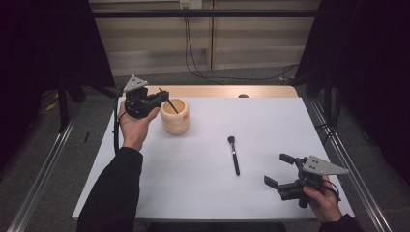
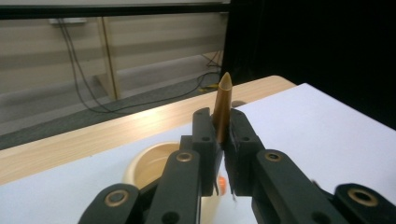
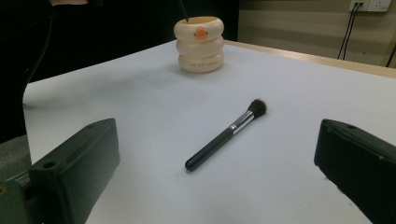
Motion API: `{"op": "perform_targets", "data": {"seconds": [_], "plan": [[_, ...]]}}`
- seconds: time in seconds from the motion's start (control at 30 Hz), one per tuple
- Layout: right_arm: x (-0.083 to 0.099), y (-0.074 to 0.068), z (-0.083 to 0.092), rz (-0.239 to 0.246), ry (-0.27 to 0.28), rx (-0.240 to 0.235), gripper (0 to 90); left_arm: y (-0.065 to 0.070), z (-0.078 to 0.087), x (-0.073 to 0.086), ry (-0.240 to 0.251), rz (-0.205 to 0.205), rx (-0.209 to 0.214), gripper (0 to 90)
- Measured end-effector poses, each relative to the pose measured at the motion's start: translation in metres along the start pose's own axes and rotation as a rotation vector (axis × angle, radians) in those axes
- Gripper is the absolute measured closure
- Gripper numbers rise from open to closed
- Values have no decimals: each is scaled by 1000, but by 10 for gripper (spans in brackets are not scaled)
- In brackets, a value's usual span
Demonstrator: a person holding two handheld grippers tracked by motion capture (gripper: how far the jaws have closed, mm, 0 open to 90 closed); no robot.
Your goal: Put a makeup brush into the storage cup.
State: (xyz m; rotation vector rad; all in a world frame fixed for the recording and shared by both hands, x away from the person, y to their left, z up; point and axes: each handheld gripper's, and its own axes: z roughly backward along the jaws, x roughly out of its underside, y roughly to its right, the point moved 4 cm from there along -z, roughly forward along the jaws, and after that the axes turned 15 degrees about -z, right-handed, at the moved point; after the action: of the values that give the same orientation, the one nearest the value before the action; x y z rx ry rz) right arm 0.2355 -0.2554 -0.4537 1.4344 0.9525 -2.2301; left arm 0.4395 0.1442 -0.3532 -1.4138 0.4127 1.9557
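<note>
My left gripper (image 1: 164, 95) (image 2: 222, 126) is at the back left, shut on a slim brush with a pointed tan handle end (image 2: 224, 100). The brush's dark lower part (image 1: 172, 106) slants down into the mouth of a cream ribbed cup (image 1: 175, 116) (image 2: 149, 163) (image 3: 200, 44). A black-handled makeup brush (image 1: 234, 154) (image 3: 226, 134) lies flat mid-table, bristles toward the far side. Near the front right corner my right gripper (image 1: 278, 169) (image 3: 217, 156) stands open, jaws wide apart and pointing at that brush, nothing between them.
The white sheet (image 1: 270, 121) covers most of the wooden table (image 1: 217, 91). A small dark object (image 1: 243, 95) sits at the sheet's far edge. Cables trail on the floor (image 1: 232, 77) behind. Metal rails (image 1: 338, 145) run along both sides.
</note>
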Motion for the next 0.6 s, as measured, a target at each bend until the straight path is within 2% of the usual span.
{"op": "perform_targets", "data": {"seconds": [0.13, 0.2, 0.27, 0.5, 0.6], "plan": [[0, 1, 0, -5, 7, 8, 0, -5, -5, 4, 3, 21, -7, 839], [0, 0, 0, 3, 9, 5, 0, -7, -7, 5, -9, 21, -26, 839], [0, -1, 0, 3, 20, 8, 0, -9, -9, 6, 1, 44, -26, 839], [-1, 0, 0, -1, 41, 23, 0, -10, -19, 14, -38, 40, -41, 839], [0, 1, 0, -6, 38, 28, 0, -7, -23, 17, -45, 29, -29, 838]]}}
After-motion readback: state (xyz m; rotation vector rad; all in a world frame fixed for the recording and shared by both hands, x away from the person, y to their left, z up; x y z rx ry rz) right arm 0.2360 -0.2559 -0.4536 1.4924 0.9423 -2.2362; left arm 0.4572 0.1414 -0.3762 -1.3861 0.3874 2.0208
